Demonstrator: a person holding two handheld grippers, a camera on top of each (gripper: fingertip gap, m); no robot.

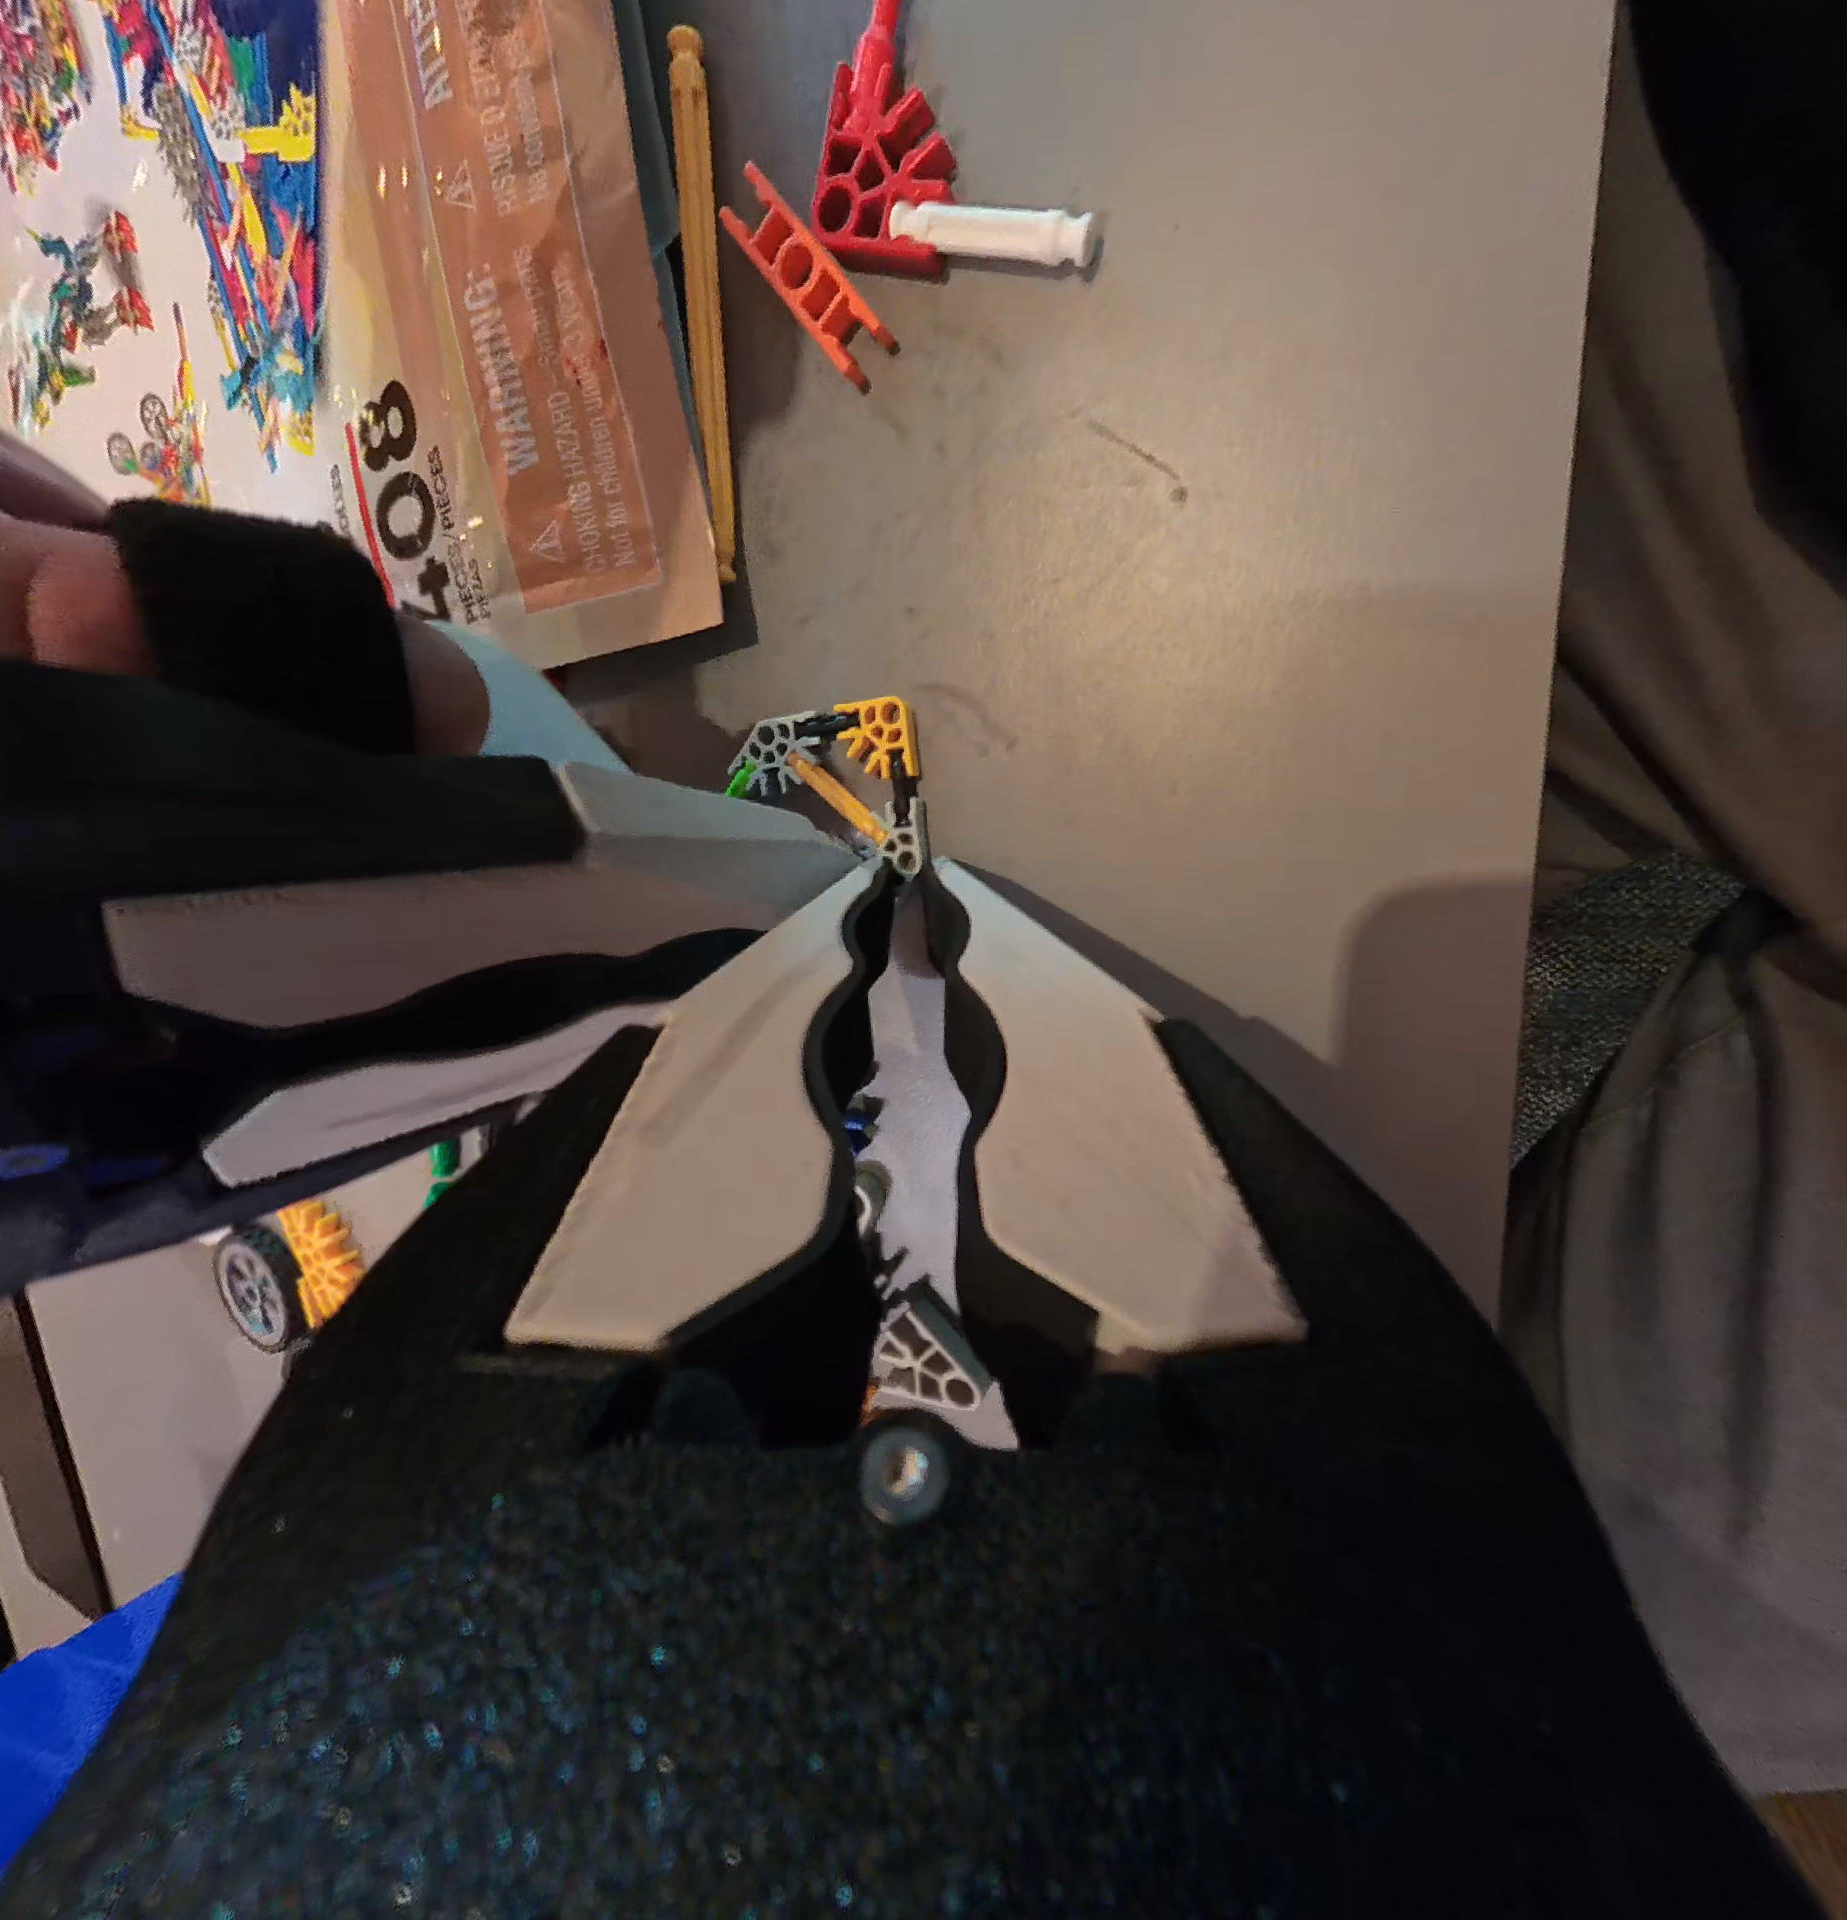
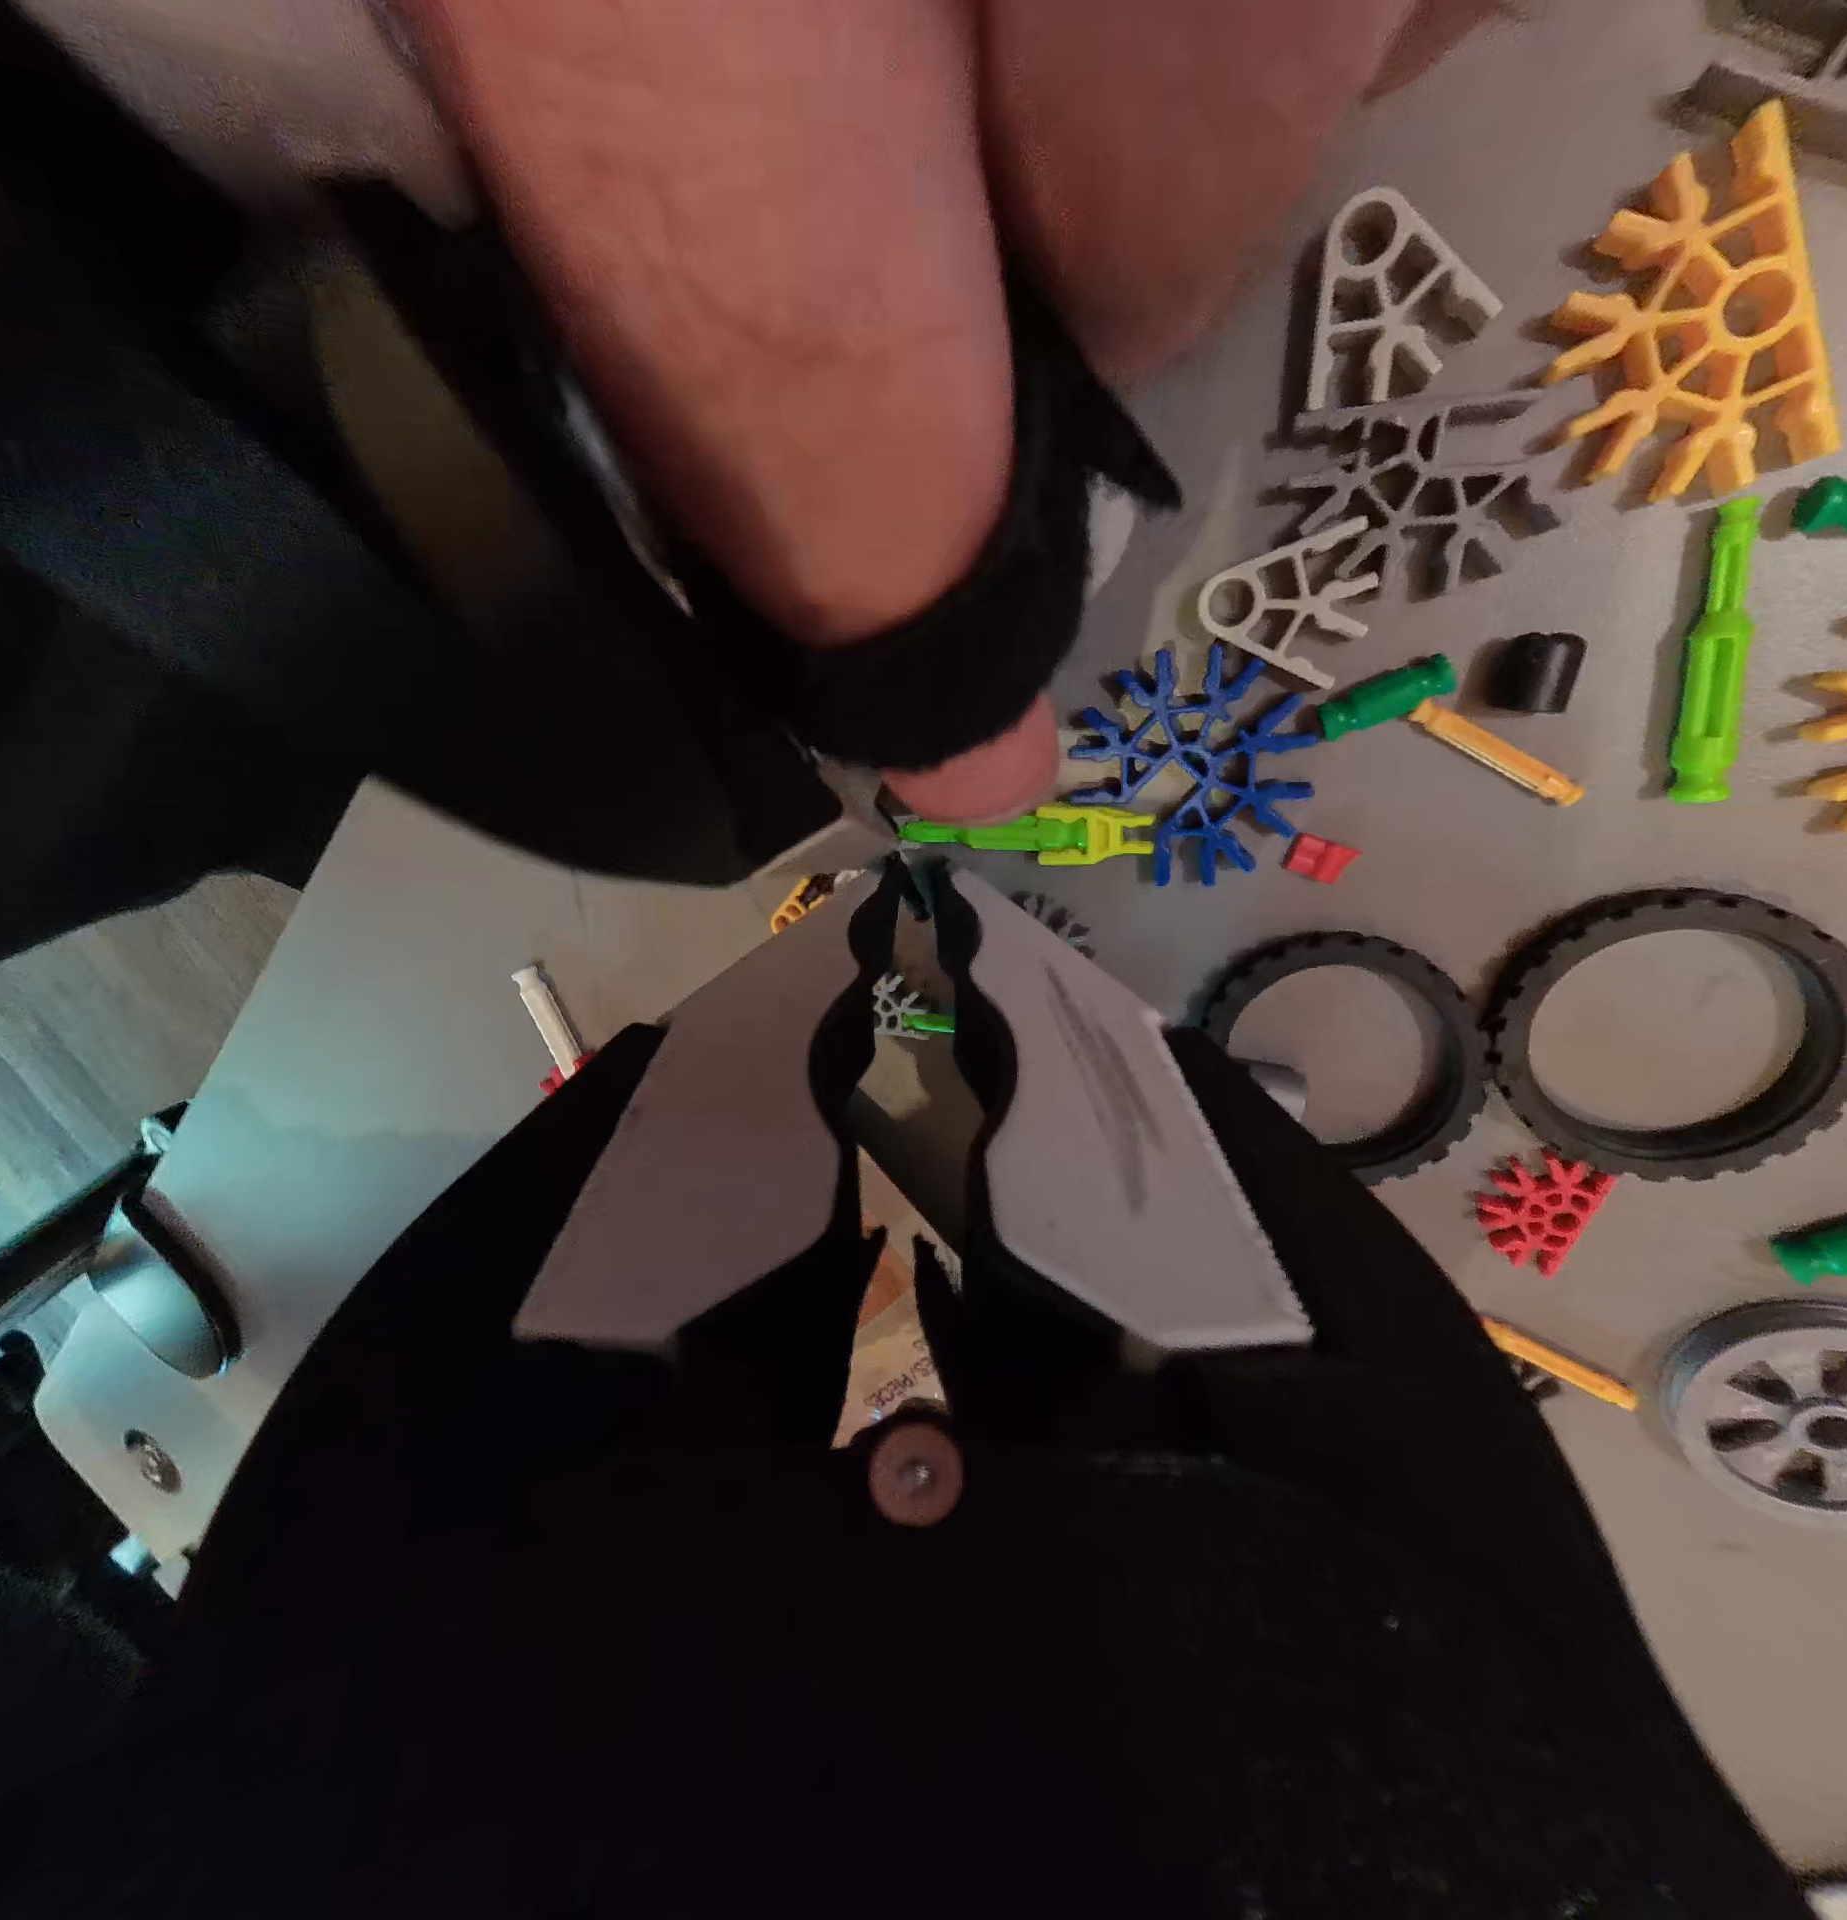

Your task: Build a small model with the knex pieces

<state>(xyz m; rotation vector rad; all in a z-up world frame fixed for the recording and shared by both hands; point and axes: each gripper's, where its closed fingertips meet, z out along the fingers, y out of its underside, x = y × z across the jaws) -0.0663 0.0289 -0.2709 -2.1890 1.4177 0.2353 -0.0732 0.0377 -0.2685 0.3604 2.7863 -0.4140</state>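
Two hand-held grippers [image 1: 901,871] [image 2: 911,885] pinch one small assembly [image 1: 846,758] among scattered parts [image 2: 1199,764].

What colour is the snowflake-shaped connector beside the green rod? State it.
Blue connector; the right wrist view shows it best.

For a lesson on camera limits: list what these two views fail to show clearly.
- Left wrist view: the left gripper pinches a small toy frame; the other gripper's fingers hide its left end.
- Right wrist view: a gloved hand blocks what the right gripper meets.
- Right wrist view: the spoked wheel is cut by the edge.
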